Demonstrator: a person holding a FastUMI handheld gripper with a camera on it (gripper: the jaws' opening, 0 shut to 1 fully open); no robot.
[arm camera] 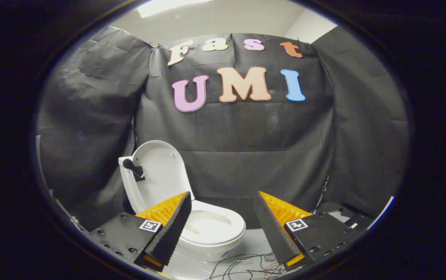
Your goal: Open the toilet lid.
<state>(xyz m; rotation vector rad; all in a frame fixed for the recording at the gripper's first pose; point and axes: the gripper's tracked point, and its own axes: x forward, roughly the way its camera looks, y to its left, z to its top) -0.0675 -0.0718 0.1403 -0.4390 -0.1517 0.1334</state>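
Observation:
A white toilet (211,229) stands on the floor against the black cloth wall, just beyond my left finger. Its lid (160,171) is raised upright and leans back against the tank, with a small black handle (131,166) on its left side. The seat ring is down and the bowl is uncovered. My gripper (223,202) is open, its two fingers spread wide with nothing between them. The left finger overlaps the near left part of the bowl in view, and the right finger stands off to the toilet's right.
Black cloth walls close the booth behind and on both sides. A tangle of thin wires (246,266) lies on the pale floor in front of the toilet, between my fingers.

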